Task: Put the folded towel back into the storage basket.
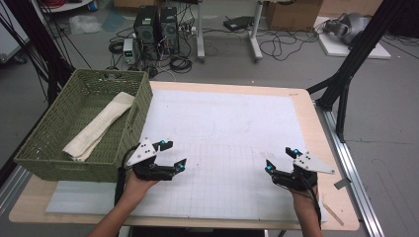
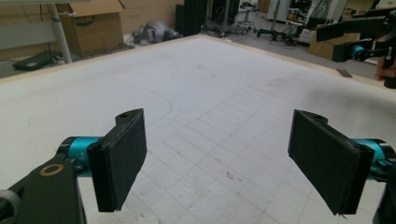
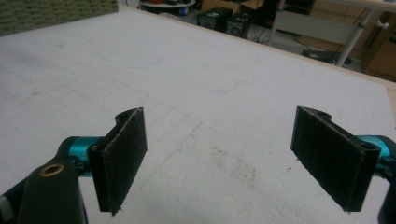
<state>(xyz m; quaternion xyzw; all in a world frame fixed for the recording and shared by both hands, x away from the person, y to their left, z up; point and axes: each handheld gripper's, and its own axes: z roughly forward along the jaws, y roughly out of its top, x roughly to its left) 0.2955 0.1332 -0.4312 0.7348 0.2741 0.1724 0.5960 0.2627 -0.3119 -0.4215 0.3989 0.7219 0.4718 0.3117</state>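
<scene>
Left tool (image 1: 173, 154) and right tool (image 1: 280, 159) are held over the white mat (image 1: 222, 133), jaws spread, nothing gripped (folded cloth (image 1: 101, 126) lies in green basket (image 1: 141, 106)).

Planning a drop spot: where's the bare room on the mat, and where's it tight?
Widest free patch: the white mat between the left gripper and right gripper, running to the far table edge. Both grippers are open with bare mat between their jaws. Tight: the left side, where the green basket holding a folded cloth sits beside the left gripper.
</scene>
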